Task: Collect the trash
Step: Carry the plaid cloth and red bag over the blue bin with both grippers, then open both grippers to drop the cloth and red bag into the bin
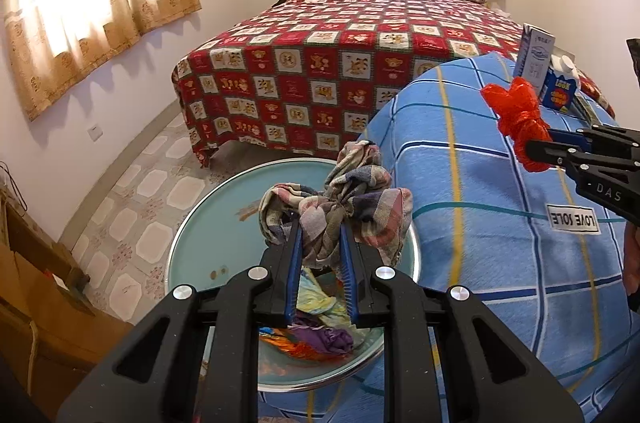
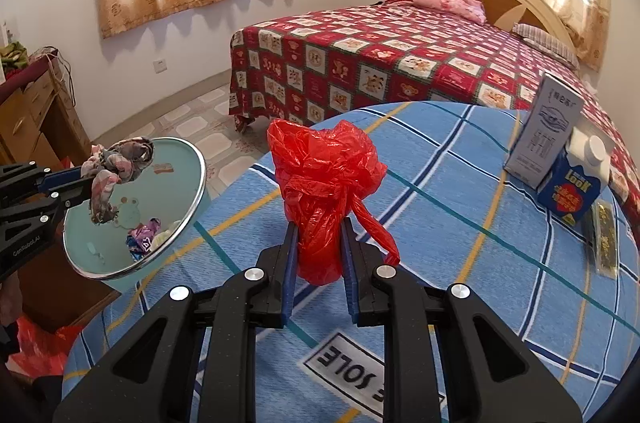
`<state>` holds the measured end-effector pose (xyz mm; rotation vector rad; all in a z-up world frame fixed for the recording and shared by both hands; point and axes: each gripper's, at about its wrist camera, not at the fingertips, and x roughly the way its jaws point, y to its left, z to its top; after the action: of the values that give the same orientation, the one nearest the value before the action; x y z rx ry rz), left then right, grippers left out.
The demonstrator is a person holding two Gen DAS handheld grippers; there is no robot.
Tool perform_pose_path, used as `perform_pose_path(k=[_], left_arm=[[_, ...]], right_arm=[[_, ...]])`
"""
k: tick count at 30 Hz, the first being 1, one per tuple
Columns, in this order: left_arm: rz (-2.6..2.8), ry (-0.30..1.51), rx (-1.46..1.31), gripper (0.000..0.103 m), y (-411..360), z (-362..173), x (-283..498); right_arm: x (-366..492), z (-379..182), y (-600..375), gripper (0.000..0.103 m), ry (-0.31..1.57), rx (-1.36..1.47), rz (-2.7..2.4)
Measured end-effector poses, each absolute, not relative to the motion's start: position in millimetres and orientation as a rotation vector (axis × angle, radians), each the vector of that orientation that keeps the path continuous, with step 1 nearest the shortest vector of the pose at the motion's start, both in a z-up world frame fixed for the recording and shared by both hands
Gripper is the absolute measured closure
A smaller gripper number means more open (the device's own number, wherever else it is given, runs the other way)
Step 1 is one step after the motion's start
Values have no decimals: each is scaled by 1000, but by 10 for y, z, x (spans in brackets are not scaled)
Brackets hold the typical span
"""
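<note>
My left gripper (image 1: 320, 227) is shut on a crumpled plaid cloth (image 1: 340, 199) and holds it above a round teal bin (image 1: 208, 223) with colourful wrappers inside. The cloth (image 2: 116, 163) and bin (image 2: 168, 183) also show at the left of the right wrist view. My right gripper (image 2: 319, 227) is shut on a knotted red plastic bag (image 2: 324, 183), held above the blue checked cloth (image 2: 460, 223) on the table. The bag (image 1: 516, 119) shows at the right of the left wrist view.
A grey carton (image 2: 544, 135), a blue milk carton (image 2: 572, 191) and a dark gold wrapper (image 2: 604, 243) stand on the table's far right. A bed with a red patterned cover (image 2: 380, 63) lies behind. A wooden cabinet (image 2: 32, 119) is at the left.
</note>
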<state>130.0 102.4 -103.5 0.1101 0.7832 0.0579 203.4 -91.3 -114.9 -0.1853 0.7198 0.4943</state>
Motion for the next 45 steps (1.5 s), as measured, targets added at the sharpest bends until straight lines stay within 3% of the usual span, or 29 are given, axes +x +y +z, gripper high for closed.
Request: perform_pose_path(k=[45], left_arm=[[190, 805, 72, 85, 1731, -1158, 1066]], right_arm=[[1909, -1138, -70, 82, 707, -276, 643]])
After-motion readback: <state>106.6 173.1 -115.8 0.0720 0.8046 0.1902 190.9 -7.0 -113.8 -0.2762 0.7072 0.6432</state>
